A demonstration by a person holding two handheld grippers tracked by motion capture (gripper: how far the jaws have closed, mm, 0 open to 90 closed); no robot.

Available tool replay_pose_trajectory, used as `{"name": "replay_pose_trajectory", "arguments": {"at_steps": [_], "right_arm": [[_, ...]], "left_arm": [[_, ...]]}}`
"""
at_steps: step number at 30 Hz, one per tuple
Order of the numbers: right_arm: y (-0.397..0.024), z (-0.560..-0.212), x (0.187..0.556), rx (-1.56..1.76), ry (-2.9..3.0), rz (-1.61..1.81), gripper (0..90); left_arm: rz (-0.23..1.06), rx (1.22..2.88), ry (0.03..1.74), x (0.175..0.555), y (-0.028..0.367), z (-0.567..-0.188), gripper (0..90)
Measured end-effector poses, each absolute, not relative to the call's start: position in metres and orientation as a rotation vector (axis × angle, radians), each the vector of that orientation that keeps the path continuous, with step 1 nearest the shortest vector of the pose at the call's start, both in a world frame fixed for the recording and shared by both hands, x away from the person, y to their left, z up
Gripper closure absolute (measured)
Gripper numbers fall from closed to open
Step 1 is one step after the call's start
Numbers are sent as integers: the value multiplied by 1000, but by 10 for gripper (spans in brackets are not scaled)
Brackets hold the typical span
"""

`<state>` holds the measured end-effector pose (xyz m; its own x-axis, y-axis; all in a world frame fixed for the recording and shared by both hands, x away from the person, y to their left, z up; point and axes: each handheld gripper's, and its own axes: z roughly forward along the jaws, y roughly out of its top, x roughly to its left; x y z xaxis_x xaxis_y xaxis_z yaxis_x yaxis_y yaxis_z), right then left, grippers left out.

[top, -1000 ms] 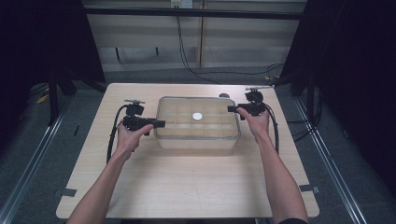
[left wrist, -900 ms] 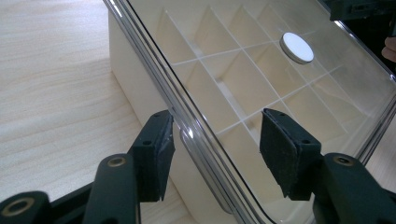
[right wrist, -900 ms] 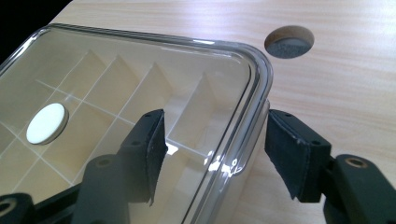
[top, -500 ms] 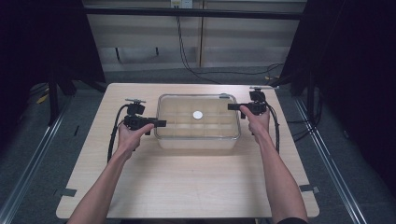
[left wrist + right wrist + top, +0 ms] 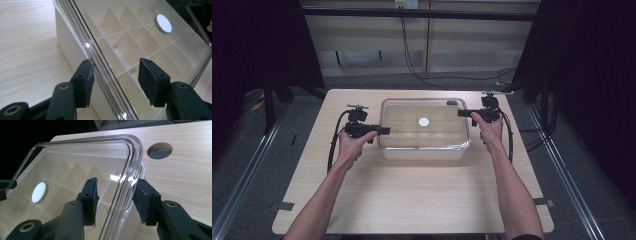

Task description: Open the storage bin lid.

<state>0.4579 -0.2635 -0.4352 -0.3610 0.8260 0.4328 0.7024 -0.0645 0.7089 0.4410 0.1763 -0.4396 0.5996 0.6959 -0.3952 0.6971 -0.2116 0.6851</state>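
Note:
A clear plastic lid with a round white knob lies over a white box divided into several compartments, mid-table. My left gripper is at the lid's left edge. In the left gripper view its jaws are open and straddle the lid's rim, with the left pad close to it. My right gripper is at the lid's far right corner. Its jaws are also open, one on either side of the curved rim.
The light wooden table has a round cable hole just beyond the box's far right corner. Bare tabletop lies in front of the box and to both sides. Dark floor, rails and cables surround the table.
My right gripper has shifted slightly to the right along the lid's corner. The left gripper, lid and box look unchanged.

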Motion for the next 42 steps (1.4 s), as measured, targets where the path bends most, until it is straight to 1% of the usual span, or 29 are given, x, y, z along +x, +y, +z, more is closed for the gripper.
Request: {"name": "replay_pose_trajectory", "arguments": {"at_steps": [5,8,11,12,17,18,19,20,22,25,30,35,42], "right_arm": [[-264,-435,457,1688,2052,1417,564],[-259,-435,456,1660,2092,1379,490],[-257,-435,455,1656,2092,1375,490],[-259,-435,455,1669,2081,1406,512],[-261,-431,454,1660,2076,1444,535],[-262,-430,453,1664,2074,1453,537],[-262,-429,452,1663,2073,1471,545],[-263,-427,452,1656,2069,1493,552],[-262,-425,451,1648,2068,1483,553],[-262,-422,448,1648,2062,1494,554],[-261,-418,446,1632,2063,1502,552],[-259,-418,444,1611,2090,1536,529],[-262,-415,439,1625,2065,1573,567]], "left_arm": [[-2,1927,1109,442,177,-439,474],[-7,1906,1119,442,178,-438,498],[-11,1905,1115,442,179,-438,507],[-12,1909,1111,442,180,-438,509],[-6,1902,1105,441,180,-436,519],[-41,1878,1110,441,180,-435,530],[-41,1878,1110,441,180,-435,525],[-13,1901,1091,437,176,-432,507],[-16,1894,1089,438,176,-432,499],[-35,1871,1088,438,177,-431,518],[-13,1887,1080,437,177,-427,526],[10,1883,1078,436,177,-422,539],[20,1890,1064,434,178,-419,551]]}}
